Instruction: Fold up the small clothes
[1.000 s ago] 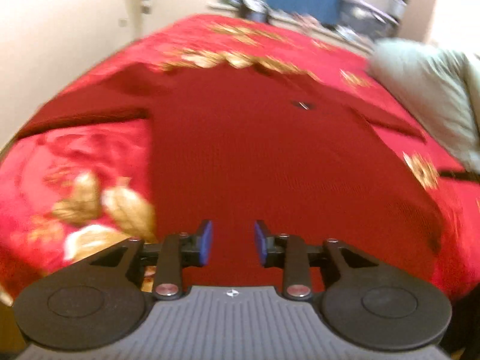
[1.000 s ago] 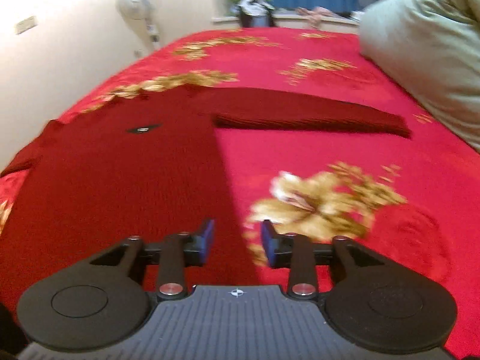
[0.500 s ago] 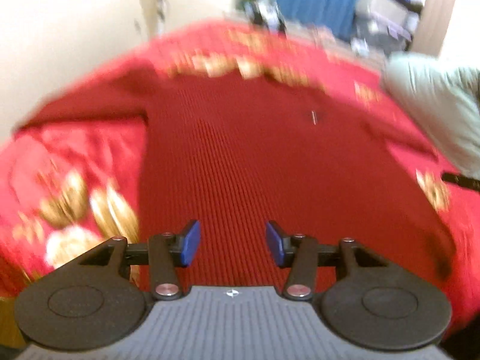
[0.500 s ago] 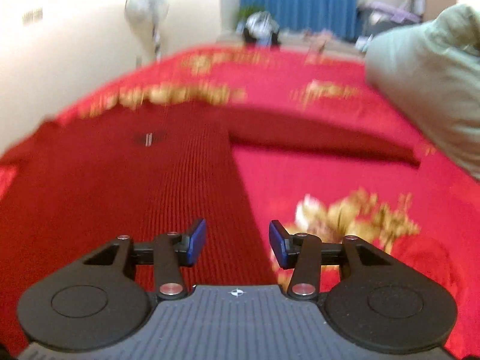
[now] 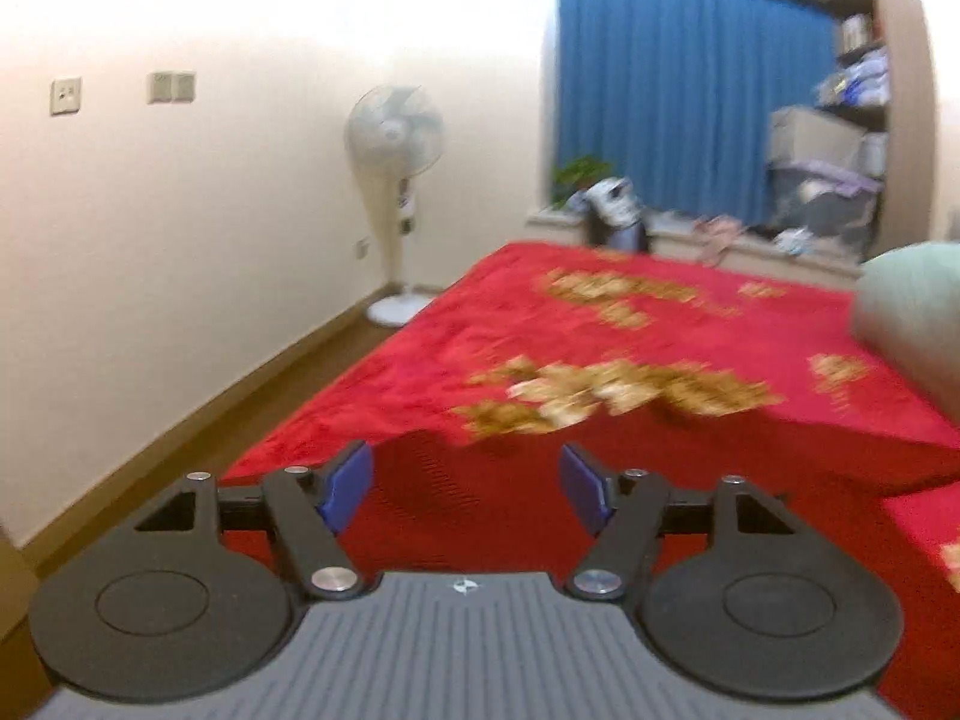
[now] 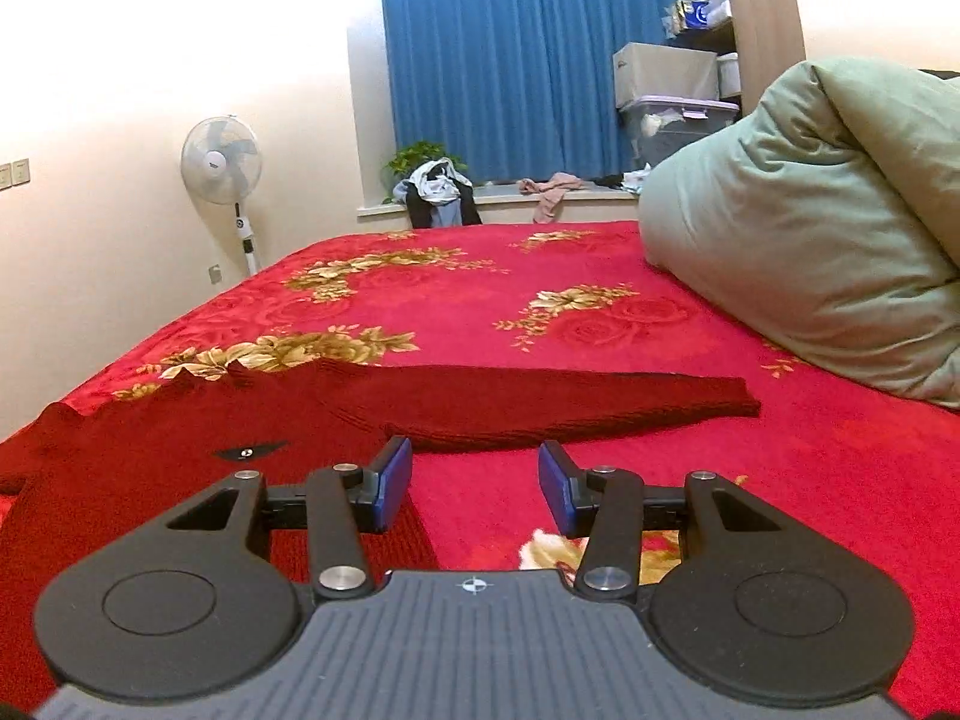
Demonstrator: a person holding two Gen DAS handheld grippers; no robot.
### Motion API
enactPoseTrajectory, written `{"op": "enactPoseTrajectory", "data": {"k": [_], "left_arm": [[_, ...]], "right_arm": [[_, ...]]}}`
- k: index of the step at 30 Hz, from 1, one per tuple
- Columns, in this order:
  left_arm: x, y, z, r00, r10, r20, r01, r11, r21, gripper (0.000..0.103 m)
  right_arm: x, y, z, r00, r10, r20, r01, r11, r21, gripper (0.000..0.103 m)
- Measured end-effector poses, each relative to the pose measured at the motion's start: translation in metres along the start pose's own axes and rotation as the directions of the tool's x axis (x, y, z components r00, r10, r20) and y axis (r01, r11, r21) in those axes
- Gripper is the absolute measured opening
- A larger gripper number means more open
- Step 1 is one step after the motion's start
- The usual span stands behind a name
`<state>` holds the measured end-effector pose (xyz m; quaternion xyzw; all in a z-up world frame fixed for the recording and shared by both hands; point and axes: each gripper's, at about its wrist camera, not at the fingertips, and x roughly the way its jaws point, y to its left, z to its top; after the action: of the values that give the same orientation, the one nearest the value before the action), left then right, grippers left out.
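In the left wrist view, the left gripper hangs above the near part of a dark red knit sweater that lies flat on the red bedspread with gold flowers; its jaws are opening, nothing is between the blue pads, and they touch no cloth. The picture is somewhat blurred. Beyond the bed, a white standing fan is against the left wall, a blue curtain hangs at the far end, and a pale green pillow sits at the right edge. In the right wrist view, the right gripper has its jaws apart and empty, over the sweater's right edge where it meets the bedspread. One sleeve stretches straight out to the right, just beyond the fingertips. The green pillow fills the far right, the fan stands far left, and the curtain hangs behind a sill with clothes heaped on it.
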<state>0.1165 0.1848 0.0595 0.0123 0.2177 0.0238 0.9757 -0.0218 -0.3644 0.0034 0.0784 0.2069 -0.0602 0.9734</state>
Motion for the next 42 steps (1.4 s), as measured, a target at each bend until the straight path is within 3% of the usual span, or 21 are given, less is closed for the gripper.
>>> {"op": "enactPoseTrajectory", "data": {"k": [2, 3, 4, 5, 7, 10, 29, 38, 41, 42], "left_arm": [[0.023, 0.012, -0.01, 0.998, 0.054, -0.041, -0.056, 0.998, -0.043, 0.073], [0.035, 0.017, -0.018, 0.994, 0.067, -0.089, -0.074, 0.994, -0.077, 0.065], [0.055, 0.024, -0.027, 0.979, 0.075, -0.188, -0.095, 0.99, -0.1, 0.05], [0.069, 0.031, -0.031, 0.96, 0.081, -0.267, -0.121, 0.983, -0.138, 0.045], [0.076, 0.041, -0.032, 0.955, 0.048, -0.292, -0.119, 0.965, -0.232, 0.044], [0.083, 0.044, -0.032, 0.946, 0.083, -0.313, -0.159, 0.961, -0.225, 0.044], [0.099, 0.067, -0.044, 0.926, 0.144, -0.349, -0.235, 0.943, -0.234, 0.046], [0.107, 0.059, -0.04, 0.928, 0.148, -0.341, -0.232, 0.948, -0.219, 0.046], [0.109, 0.056, -0.038, 0.93, 0.157, -0.332, -0.231, 0.952, -0.199, 0.042], [0.11, 0.055, -0.037, 0.931, 0.16, -0.327, -0.232, 0.953, -0.193, 0.035]], "right_arm": [[0.0, 0.002, 0.0, 1.0, -0.005, 0.002, 0.005, 1.0, -0.006, 0.049], [-0.001, 0.005, 0.0, 1.0, -0.003, 0.004, 0.003, 1.0, -0.012, 0.049], [-0.001, 0.009, -0.002, 1.0, -0.003, 0.004, 0.003, 1.0, -0.024, 0.049], [-0.005, 0.012, -0.004, 1.0, -0.004, 0.0, 0.004, 0.999, -0.034, 0.049], [0.0, 0.019, -0.006, 1.0, 0.005, -0.012, -0.006, 0.999, -0.048, 0.049], [0.007, 0.028, -0.005, 0.999, 0.026, -0.02, -0.027, 0.998, -0.063, 0.049], [0.039, 0.048, -0.004, 0.995, 0.076, -0.06, -0.082, 0.991, -0.103, 0.049], [0.045, 0.052, -0.003, 0.995, 0.083, -0.059, -0.09, 0.989, -0.118, 0.049], [0.045, 0.051, -0.003, 0.995, 0.083, -0.059, -0.089, 0.988, -0.123, 0.049], [0.045, 0.052, -0.003, 0.995, 0.083, -0.059, -0.089, 0.988, -0.122, 0.049]]}}
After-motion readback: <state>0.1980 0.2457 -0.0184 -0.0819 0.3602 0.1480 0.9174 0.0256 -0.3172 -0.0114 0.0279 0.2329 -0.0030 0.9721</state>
